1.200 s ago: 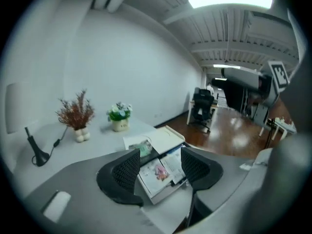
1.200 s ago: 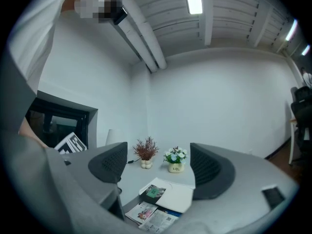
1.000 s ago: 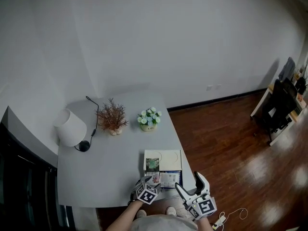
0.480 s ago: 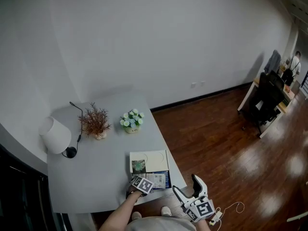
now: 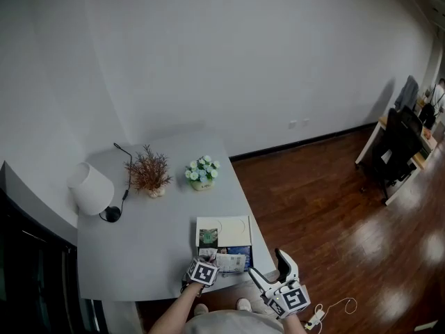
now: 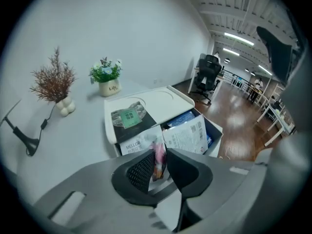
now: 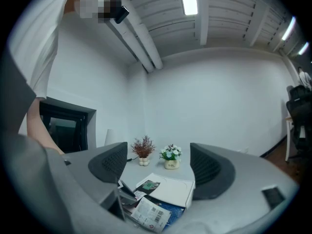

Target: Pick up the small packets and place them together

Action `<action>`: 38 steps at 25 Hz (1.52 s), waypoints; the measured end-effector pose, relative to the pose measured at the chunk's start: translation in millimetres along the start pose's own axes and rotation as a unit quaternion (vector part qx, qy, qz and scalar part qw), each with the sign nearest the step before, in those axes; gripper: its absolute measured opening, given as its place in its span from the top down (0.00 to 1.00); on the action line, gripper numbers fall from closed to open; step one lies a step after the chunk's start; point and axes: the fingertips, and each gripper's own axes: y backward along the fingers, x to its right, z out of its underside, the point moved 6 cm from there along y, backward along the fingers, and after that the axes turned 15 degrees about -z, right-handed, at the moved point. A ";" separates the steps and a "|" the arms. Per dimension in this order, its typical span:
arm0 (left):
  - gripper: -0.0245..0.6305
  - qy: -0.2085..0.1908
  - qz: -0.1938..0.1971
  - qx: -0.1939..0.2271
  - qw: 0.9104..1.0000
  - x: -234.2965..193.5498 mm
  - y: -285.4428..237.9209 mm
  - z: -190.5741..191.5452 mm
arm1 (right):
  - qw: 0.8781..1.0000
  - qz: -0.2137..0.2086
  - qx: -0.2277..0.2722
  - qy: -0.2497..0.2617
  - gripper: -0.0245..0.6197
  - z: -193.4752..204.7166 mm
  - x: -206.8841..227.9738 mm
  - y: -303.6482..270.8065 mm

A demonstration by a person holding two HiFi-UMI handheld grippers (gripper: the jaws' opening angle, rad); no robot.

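Observation:
An open white box sits at the grey table's near right corner, a dark green packet on its lid. A white barcoded packet and a blue one lie in the box, with a white "MELLOW" packet at its front. My left gripper is at the box's near edge. Its jaws are closing, and a small pink packet fills the narrow gap between the pads. My right gripper hangs open past the table's near edge, nothing between its fingers.
On the grey table stand a white lamp with a black cord at the far left, a dried reddish plant and a small flower pot. Wooden floor lies to the right, with a power strip and cable.
My left gripper's jaws have narrowed around the pink packet at the box's front. The right gripper has stayed open in about the same place. The head view has shifted slightly.

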 end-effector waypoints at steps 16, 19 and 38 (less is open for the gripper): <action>0.83 0.082 0.023 0.087 0.993 19.5 49.0 -59.4 | 1.000 0.001 0.004 -0.010 0.35 5.5 26.7 -3.5; 0.83 0.069 0.021 0.079 0.994 35.1 20.8 -87.3 | 1.000 0.017 0.006 -0.010 0.35 4.4 35.5 6.4; 0.49 0.177 0.123 0.218 0.952 47.6 54.3 -144.6 | 0.998 0.061 0.011 0.013 0.35 -15.9 70.5 47.2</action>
